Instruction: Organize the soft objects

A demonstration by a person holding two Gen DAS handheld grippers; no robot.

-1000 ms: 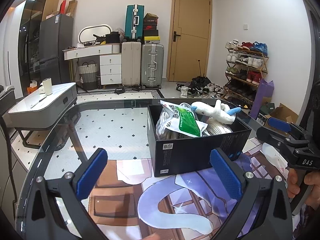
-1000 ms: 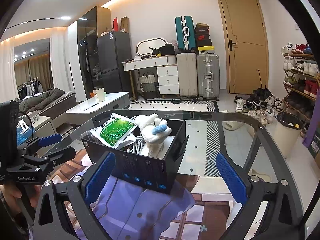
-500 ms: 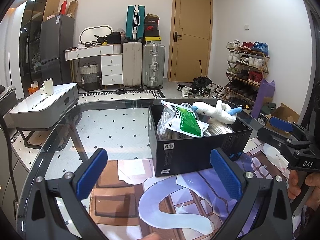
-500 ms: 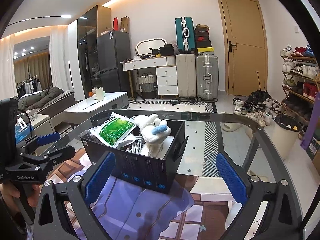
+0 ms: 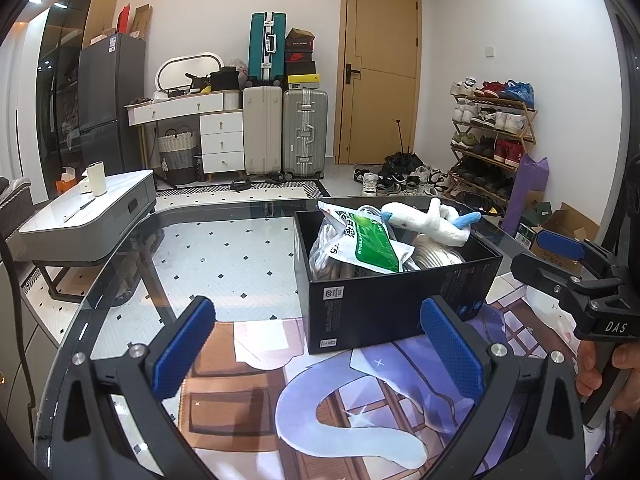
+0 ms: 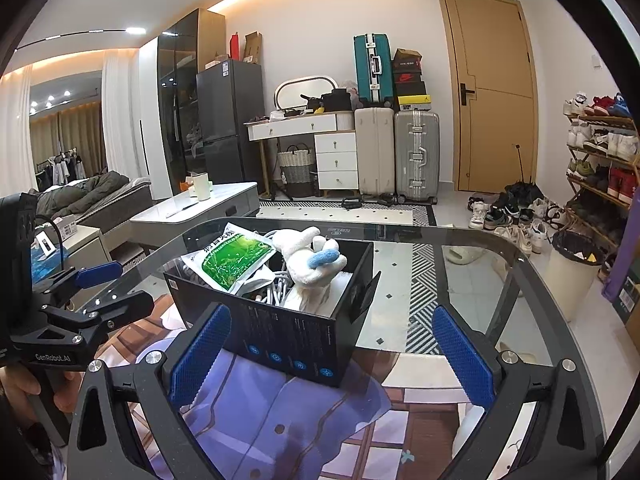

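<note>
A black box (image 5: 384, 304) stands on the glass table (image 5: 224, 248). In it lie a white plush toy with blue tips (image 5: 424, 222), a green and white packet (image 5: 360, 240) and coiled white cables. The box (image 6: 288, 340), plush (image 6: 312, 258) and packet (image 6: 232, 256) also show in the right wrist view. My left gripper (image 5: 316, 344) is open and empty, just short of the box's near wall. My right gripper (image 6: 332, 352) is open and empty, facing the box's other side.
A printed mat (image 5: 344, 396) lies under the box. A grey coffee table (image 5: 92, 216) stands left of the glass table. Suitcases (image 5: 284, 132), a door and a shoe rack (image 5: 492, 136) line the far wall. A bin (image 6: 572, 268) stands on the floor at right.
Both views have shifted slightly downward. The box and its contents have not moved. Both grippers stay open.
</note>
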